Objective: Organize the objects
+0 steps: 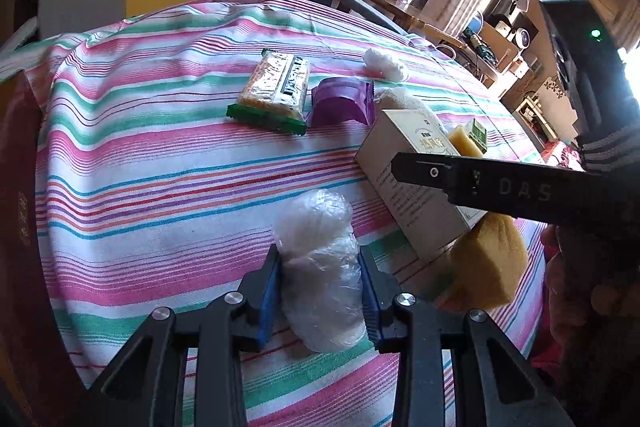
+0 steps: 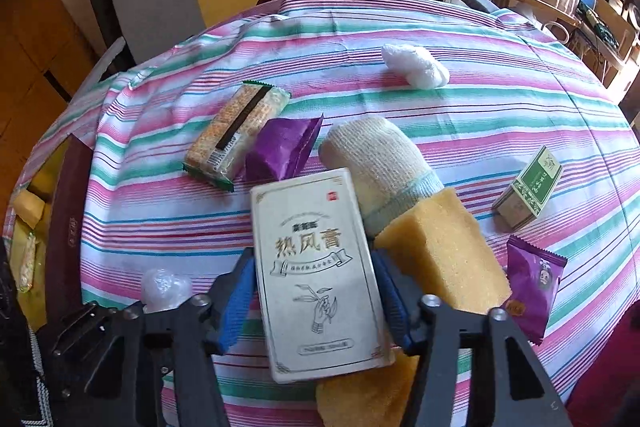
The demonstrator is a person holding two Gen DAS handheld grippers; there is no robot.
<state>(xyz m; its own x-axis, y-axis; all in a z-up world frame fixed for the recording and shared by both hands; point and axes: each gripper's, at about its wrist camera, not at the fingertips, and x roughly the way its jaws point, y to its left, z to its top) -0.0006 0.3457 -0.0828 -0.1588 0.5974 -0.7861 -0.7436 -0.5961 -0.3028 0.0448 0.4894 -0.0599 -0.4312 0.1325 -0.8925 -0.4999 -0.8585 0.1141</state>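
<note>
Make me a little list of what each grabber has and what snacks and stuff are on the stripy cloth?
left gripper: shut on the clear plastic bundle
right gripper: fingers on either side of the white box; firm grip not certain
beside the box: yellow sponge, rolled knit cloth
snacks: cracker pack, purple packet, second purple packet
also: small green box, white wad
surface: striped cloth

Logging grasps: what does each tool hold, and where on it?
Left tool: clear plastic-wrapped bundle, gripped across its sides. Right tool: white box, gripped by its long edges.
</note>
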